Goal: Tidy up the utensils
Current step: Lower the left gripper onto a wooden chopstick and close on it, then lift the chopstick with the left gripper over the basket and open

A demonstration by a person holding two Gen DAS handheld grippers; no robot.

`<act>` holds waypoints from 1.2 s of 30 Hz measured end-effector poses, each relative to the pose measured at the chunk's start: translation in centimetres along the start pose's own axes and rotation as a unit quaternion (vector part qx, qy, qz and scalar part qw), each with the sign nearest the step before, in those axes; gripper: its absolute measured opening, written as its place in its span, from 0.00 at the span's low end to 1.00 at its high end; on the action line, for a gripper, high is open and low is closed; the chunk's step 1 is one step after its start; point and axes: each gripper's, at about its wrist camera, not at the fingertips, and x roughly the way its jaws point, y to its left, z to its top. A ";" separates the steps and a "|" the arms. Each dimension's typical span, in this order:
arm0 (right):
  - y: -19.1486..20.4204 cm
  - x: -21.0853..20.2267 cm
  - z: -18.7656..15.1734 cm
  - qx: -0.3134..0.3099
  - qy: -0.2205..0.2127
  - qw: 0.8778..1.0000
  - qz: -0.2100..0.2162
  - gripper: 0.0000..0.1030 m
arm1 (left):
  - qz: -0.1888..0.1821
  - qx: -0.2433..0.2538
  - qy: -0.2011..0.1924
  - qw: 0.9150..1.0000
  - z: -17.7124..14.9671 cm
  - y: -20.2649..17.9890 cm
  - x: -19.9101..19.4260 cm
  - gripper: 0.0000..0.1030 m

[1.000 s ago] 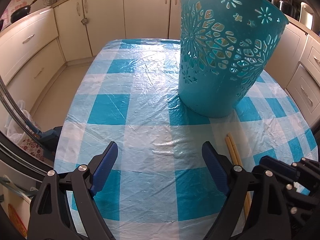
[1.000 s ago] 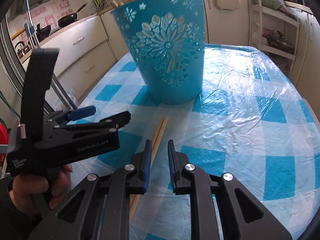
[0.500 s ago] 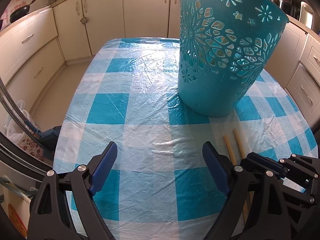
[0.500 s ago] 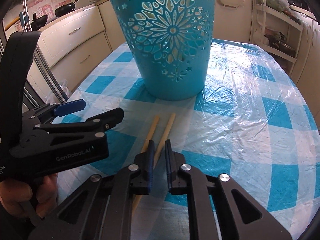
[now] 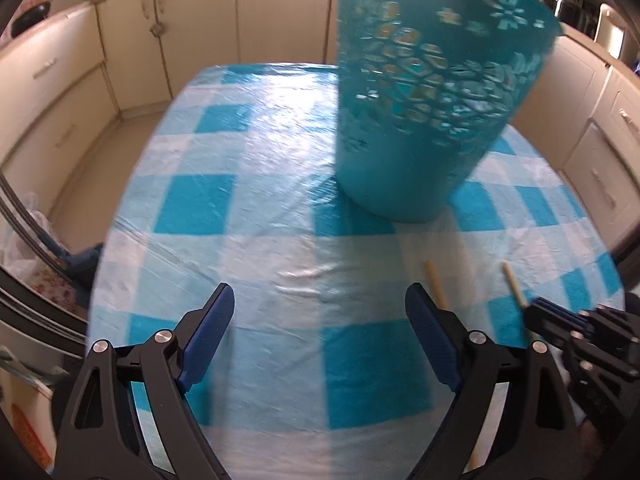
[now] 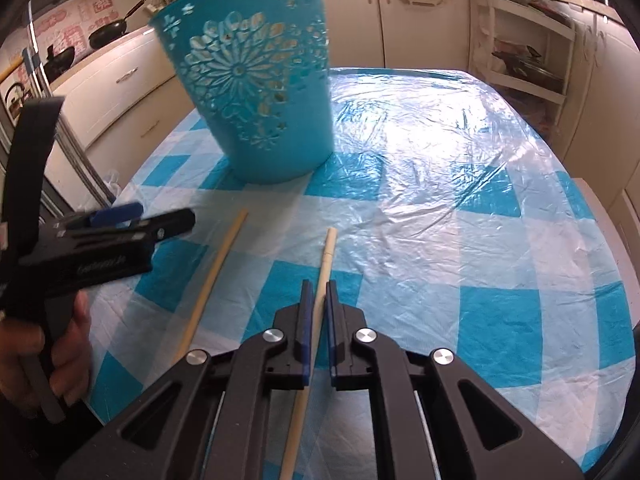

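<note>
Basket [image 5: 424, 92] blurred, rim cut off

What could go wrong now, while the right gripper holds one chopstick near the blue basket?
1. The right gripper pinches the held chopstick between narrow pads, so the long stick may pivot or slip.
2. The teal basket is tall and stands close ahead; a raised stick could knock its wall and shift it.
3. The second chopstick lies loose on the slick tablecloth and may roll if the open left gripper nudges it.

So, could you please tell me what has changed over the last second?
The right gripper closed on one chopstick and swung it away from the other chopstick, which earlier lay alongside it. The left gripper stays open and empty; the teal basket remains standing.
</note>
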 end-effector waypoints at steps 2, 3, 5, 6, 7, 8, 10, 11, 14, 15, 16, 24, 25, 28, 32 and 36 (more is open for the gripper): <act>0.1 0.2 0.1 0.000 -0.003 1.000 0.003 0.07 | -0.011 0.009 0.006 1.000 -0.2 -1.1 -0.2 0.81; 0.1 0.2 0.2 -0.001 -0.004 1.000 0.004 0.07 | -0.011 0.015 0.008 1.000 -0.2 -1.7 -0.2 0.81; -0.1 0.3 0.2 0.002 -0.006 1.000 0.009 0.07 | -0.006 0.034 0.013 0.999 -0.2 -3.0 -0.1 0.81; -0.2 0.2 0.2 0.004 -0.008 1.000 0.010 0.07 | -0.005 0.038 0.017 0.999 -0.2 -3.4 0.1 0.81; -0.4 0.2 0.1 0.006 -0.010 1.000 0.012 0.07 | -0.006 0.038 0.020 0.999 -0.2 -3.6 0.1 0.81; -0.6 0.1 0.1 0.008 -0.012 1.000 0.013 0.07 | -0.009 0.038 0.024 0.999 -0.3 -3.9 0.2 0.81; -0.9 0.0 0.0 0.012 -0.014 1.000 0.016 0.07 | -0.009 0.044 0.029 0.999 -0.6 -4.5 0.4 0.74; -1.0 0.0 0.0 0.014 -0.015 1.000 0.018 0.07 | -0.005 0.048 0.030 0.998 -0.6 -4.7 0.5 0.69; -1.0 0.0 0.0 0.012 -0.017 1.000 0.019 0.07 | 0.002 0.069 0.019 0.997 -0.9 -5.3 0.4 0.42; -0.9 0.0 0.0 0.010 -0.018 1.000 0.018 0.07 | 0.002 0.071 0.018 0.997 -0.8 -5.4 0.4 0.31; -1.0 0.0 0.0 0.009 -0.018 1.000 0.018 0.07 | -0.007 0.070 0.018 0.997 -0.8 -5.3 0.4 0.24; -0.9 0.4 0.6 0.004 -0.008 1.000 0.018 0.07 | -0.042 0.049 0.029 0.997 -0.3 -3.0 0.2 0.05; -0.9 0.5 0.8 0.002 -0.007 1.000 0.017 0.07 | -0.042 0.049 0.032 0.997 -0.2 -2.7 0.1 0.05; -0.7 0.8 1.2 -0.003 -0.002 1.000 0.015 0.07 | -0.028 0.053 0.042 0.997 0.2 -2.6 0.3 0.06; -0.7 1.1 1.3 -0.007 -0.005 1.000 0.019 0.07 | 0.001 0.074 0.043 0.996 0.7 -3.7 0.8 0.06; -1.0 1.1 1.2 -0.001 -0.007 1.000 0.028 0.07 | 0.008 0.090 0.038 0.995 0.8 -4.2 0.9 0.05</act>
